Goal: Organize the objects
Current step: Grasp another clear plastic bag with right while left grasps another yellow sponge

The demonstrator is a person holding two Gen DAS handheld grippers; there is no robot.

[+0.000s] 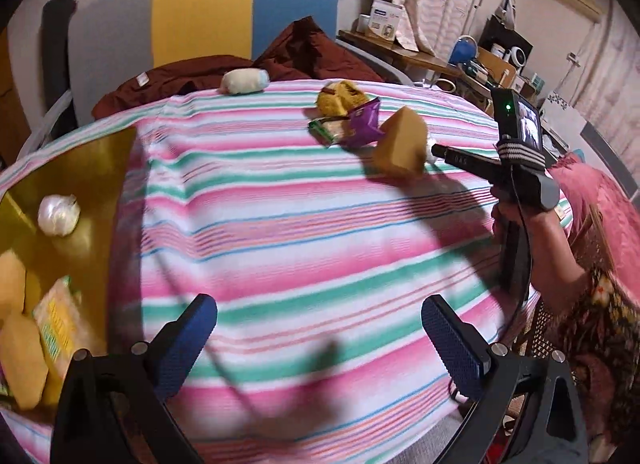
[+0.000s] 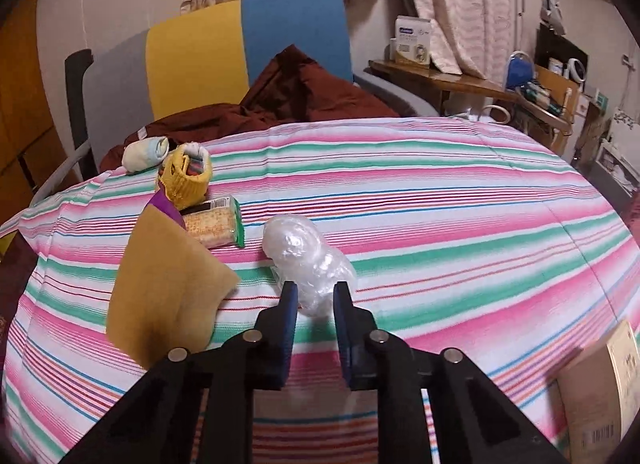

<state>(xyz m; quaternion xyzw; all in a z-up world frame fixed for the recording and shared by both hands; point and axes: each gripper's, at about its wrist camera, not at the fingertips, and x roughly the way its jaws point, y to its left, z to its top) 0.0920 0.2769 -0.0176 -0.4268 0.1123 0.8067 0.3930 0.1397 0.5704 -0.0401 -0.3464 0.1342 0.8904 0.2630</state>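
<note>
My right gripper (image 2: 314,296) is shut on a roll of clear bubble wrap (image 2: 306,256) over the striped cloth (image 2: 440,223). A tan sponge (image 2: 168,288) stands tilted just left of it; it also shows in the left wrist view (image 1: 402,143). Beyond lie a cracker packet (image 2: 214,225), a purple wrapper (image 2: 168,207), a yellow sock roll (image 2: 188,177) and a white sock roll (image 2: 146,159). My left gripper (image 1: 320,328) is open and empty above the cloth. A gold tray (image 1: 96,167) at the left holds a bubble wrap ball (image 1: 59,215), sponges (image 1: 20,360) and a packet (image 1: 60,324).
A chair (image 2: 240,51) with maroon cloth (image 2: 300,95) stands behind the table. A cardboard box (image 2: 604,388) sits at the near right edge. A cluttered side table (image 2: 460,83) is at the far right. The person's arm (image 1: 560,248) is at right.
</note>
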